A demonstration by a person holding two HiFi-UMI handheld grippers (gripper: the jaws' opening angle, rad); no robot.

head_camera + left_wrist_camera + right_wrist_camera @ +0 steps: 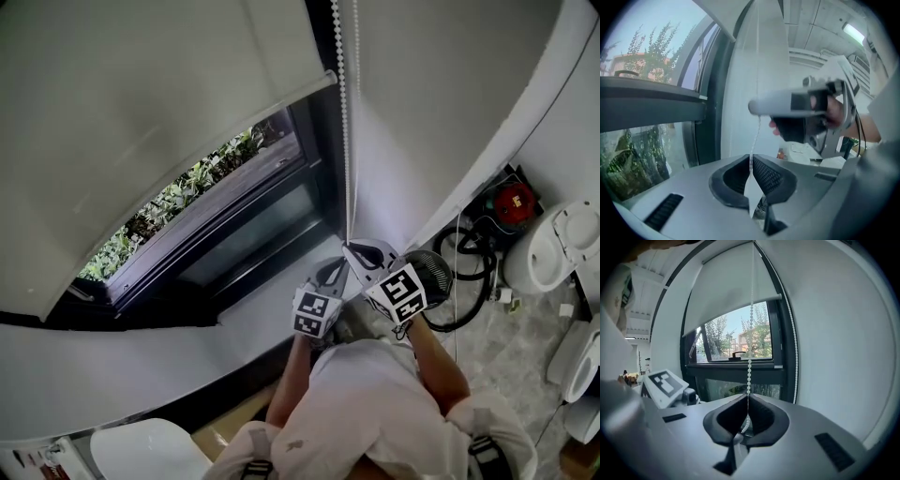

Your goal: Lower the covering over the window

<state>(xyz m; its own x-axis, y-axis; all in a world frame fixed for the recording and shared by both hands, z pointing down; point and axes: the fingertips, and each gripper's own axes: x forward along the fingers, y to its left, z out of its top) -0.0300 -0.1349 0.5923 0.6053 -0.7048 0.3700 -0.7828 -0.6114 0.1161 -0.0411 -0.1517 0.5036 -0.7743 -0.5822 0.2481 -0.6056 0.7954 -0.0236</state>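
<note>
The roller blind (141, 112) hangs partway down the window (234, 206), its bottom bar (314, 82) crossing the glass with greenery showing below it. The bead chain (343, 94) drops along the right side of the frame, straight down to both grippers, which sit close together above the sill (272, 319).

The right gripper (354, 248) is the higher one on the chain. Its own view shows the jaws (747, 399) clamped on the beads, and the chain (750, 366) rises taut from the tips toward the top of the blind.

The left gripper (339, 267) is just below it. There the chain (757, 136) comes down from the right gripper's tip into the left jaws (750, 159), which stand a narrow crack apart with the strand running between the pads
</note>
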